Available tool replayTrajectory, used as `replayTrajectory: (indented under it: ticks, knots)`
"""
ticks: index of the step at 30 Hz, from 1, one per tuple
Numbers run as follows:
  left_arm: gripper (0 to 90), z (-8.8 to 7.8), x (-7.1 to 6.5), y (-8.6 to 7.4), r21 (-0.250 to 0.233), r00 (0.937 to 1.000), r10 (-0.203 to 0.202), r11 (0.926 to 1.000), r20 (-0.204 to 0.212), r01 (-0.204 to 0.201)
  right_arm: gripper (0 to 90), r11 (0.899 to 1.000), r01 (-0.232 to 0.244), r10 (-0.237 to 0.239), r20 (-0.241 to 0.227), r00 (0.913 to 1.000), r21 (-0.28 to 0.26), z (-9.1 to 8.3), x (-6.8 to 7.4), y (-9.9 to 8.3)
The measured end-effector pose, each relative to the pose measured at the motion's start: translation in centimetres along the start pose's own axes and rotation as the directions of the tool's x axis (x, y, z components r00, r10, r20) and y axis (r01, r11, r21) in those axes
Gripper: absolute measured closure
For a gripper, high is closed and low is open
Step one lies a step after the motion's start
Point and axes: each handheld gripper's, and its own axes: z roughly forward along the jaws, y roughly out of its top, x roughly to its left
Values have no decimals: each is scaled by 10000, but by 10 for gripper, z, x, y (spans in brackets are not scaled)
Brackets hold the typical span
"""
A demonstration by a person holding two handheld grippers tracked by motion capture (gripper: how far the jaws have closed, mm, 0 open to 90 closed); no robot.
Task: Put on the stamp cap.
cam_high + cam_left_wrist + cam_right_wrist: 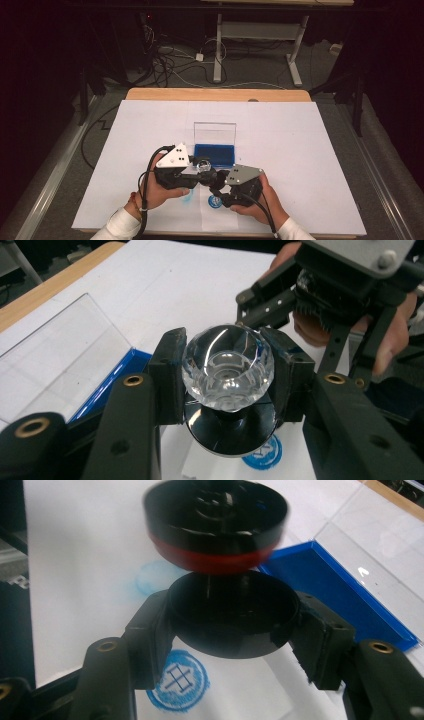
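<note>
Work in hand: a round stamp with a clear faceted knob (pixel 227 365) is being brought together with, or parted from, its black cap (pixel 232 612); which of the two I cannot tell from this moment alone.

Left gripper (pixel 200 167): jaws closed snug on either side of the clear knob, gripping it, with the stamp's black disc body hanging below the jaws. In the right gripper view that body shows a red band around its lower edge.

Right gripper (pixel 218 184): jaws closed around the shallow black cap, holding it open side up, directly beneath the stamp.

Relation: stamp and cap are lined up one above the other, very close; a thin gap seems to remain, though the cap's rim may touch the red band at the near side.

Position: both are held in the air near the front edge of the white sheet (pixel 300 150), just in front of the blue ink pad (pixel 215 155), whose clear lid (pixel 215 132) stands open.

Done, judging by the paper: one crisp blue round imprint (pixel 177 679) lies under the grippers; a fainter blue smudge (pixel 152 577) lies beside it.

Left, as a judgement: if capping, seat the cap fully, set the stamp down, close the ink pad lid. If uncapping, inking and pressing are yet to come.
</note>
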Motion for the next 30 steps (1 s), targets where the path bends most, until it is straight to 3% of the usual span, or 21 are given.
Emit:
replayTrajectory:
  ticks: [14,21,30]
  knots:
    - [542,5,-1,0,-463,9998,-90,9989,148,97,388,9909,-859,804,-561,9952,-1035,-1,2,3]
    - [541,7,-2,-1,-529,9994,-136,9985,315,152,388,9880,-1081,1024,-560,9932,-1107,-2,0,2]
    - [542,8,1,-6,-654,9972,-448,9967,592,486,389,9902,-950,902,-498,9947,-1022,-2,2,2]
